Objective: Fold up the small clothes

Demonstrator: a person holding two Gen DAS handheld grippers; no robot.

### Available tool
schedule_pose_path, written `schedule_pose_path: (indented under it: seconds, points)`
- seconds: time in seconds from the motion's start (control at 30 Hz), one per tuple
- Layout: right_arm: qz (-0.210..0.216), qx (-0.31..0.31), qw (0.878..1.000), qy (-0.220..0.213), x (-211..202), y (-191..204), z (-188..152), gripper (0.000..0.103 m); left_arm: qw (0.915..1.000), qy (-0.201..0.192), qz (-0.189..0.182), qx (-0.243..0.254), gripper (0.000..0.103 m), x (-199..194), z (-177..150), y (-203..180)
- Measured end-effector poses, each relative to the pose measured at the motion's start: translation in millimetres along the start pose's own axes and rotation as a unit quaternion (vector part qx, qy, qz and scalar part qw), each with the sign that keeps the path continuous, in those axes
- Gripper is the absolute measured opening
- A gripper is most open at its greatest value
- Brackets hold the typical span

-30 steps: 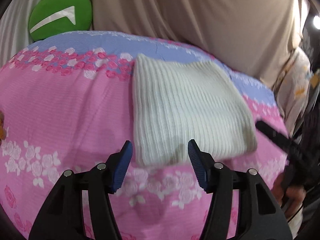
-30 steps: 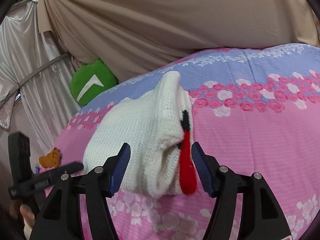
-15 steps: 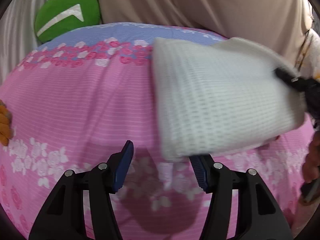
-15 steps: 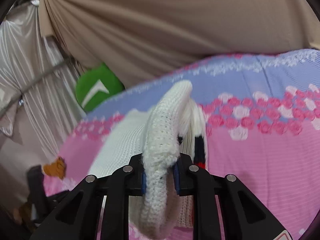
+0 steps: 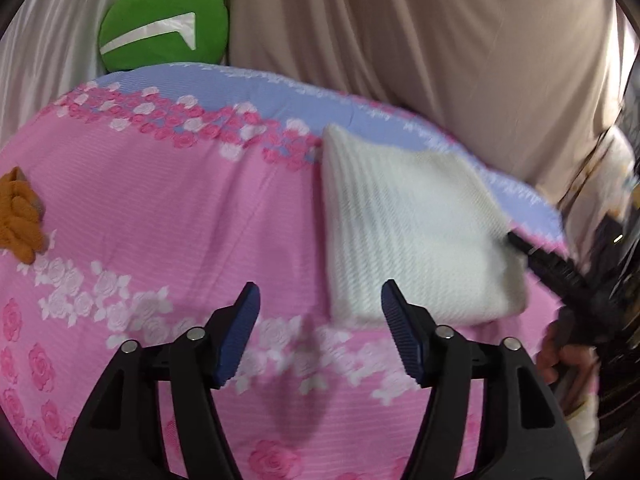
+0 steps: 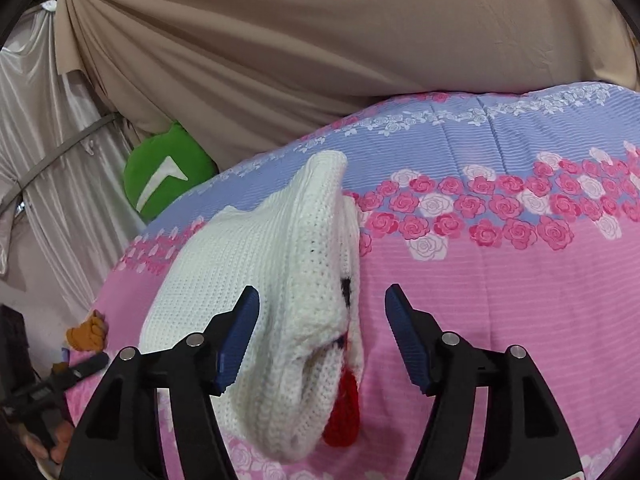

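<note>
A folded white knit garment [image 5: 412,232] lies on the pink floral bedspread [image 5: 168,220], ahead and to the right of my left gripper [image 5: 320,336], which is open and empty just above the cover. In the right wrist view the same garment [image 6: 288,280] shows its folded edge with red and black knit parts underneath. My right gripper [image 6: 322,336] is open, its fingers either side of the garment's near edge without pinching it. The right gripper also shows at the right of the left wrist view [image 5: 552,268].
A green round cushion [image 5: 164,26] sits at the far edge against beige drapes [image 5: 400,32]. A small orange plush toy [image 5: 20,216] lies at the bed's left side. The bedspread has a blue band [image 6: 500,128] along its far edge.
My right gripper was shut on the garment's edge half a second ago and has now opened. The garment has settled flat on the bed. My left gripper stayed open.
</note>
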State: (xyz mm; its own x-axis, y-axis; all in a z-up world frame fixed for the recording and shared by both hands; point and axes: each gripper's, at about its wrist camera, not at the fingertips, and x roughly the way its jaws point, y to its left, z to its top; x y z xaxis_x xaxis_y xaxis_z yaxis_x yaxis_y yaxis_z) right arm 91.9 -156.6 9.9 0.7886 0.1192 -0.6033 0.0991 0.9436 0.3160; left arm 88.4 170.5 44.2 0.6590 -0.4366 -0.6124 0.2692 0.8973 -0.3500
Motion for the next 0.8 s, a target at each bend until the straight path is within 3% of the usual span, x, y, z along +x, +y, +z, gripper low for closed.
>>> schedule_pose_path:
  seconds: [0.07,0.1,0.13,0.2,0.27,0.33,0.4,0.47,0.6,0.63,0.67,0.8]
  points:
    - [0.002,0.0,1.0,0.016,12.9,0.3,0.8,0.059,1.0,-0.001,0.001,0.002,0.064,7.7,12.7,-11.4]
    - [0.004,0.003,1.0,0.026,19.2,0.2,-0.3,0.048,1.0,-0.001,0.001,0.009,0.064,14.2,18.4,-19.9]
    - [0.018,0.009,0.999,0.032,21.5,-0.4,-2.3,0.023,0.9999,0.003,0.005,0.016,0.064,22.5,22.8,-28.7]
    - [0.024,0.003,1.0,0.002,8.6,8.4,-5.6,0.022,0.9993,0.004,0.015,0.034,0.063,35.3,26.3,-44.5]
    - [0.012,-0.017,1.0,-0.016,1.9,13.9,-9.3,0.021,0.9967,0.007,0.055,0.06,0.063,55.1,26.1,-58.1]
    - [-0.022,-0.025,0.999,0.015,23.8,7.6,-14.9,0.025,0.994,0.029,0.076,0.073,0.064,76.2,22.1,-60.5]
    - [-0.012,-0.012,1.0,0.021,27.0,-1.1,-17.2,0.029,0.9949,0.034,0.072,0.063,0.065,81.4,18.8,-58.1]
    - [0.0,0.004,1.0,0.007,8.1,-1.6,-14.7,0.029,0.9945,0.029,0.077,0.065,0.065,76.2,18.5,-58.5]
    - [-0.027,-0.027,0.998,-0.051,-37.9,16.9,-20.6,0.028,0.9925,0.026,0.095,0.071,0.064,73.7,16.7,-64.0]
    - [-0.031,-0.04,0.997,-0.053,-44.3,23.4,-23.1,0.022,0.992,0.025,0.1,0.073,0.064,73.6,16.3,-65.9]
    - [-0.032,-0.049,0.997,-0.051,-46.6,26.6,-24.3,0.016,0.9913,0.024,0.106,0.075,0.064,73.5,16.1,-68.0]
    - [-0.05,-0.072,0.996,0.001,-16.5,28.2,-30.8,0.01,0.9895,0.022,0.118,0.08,0.064,72.3,13.8,-74.2]
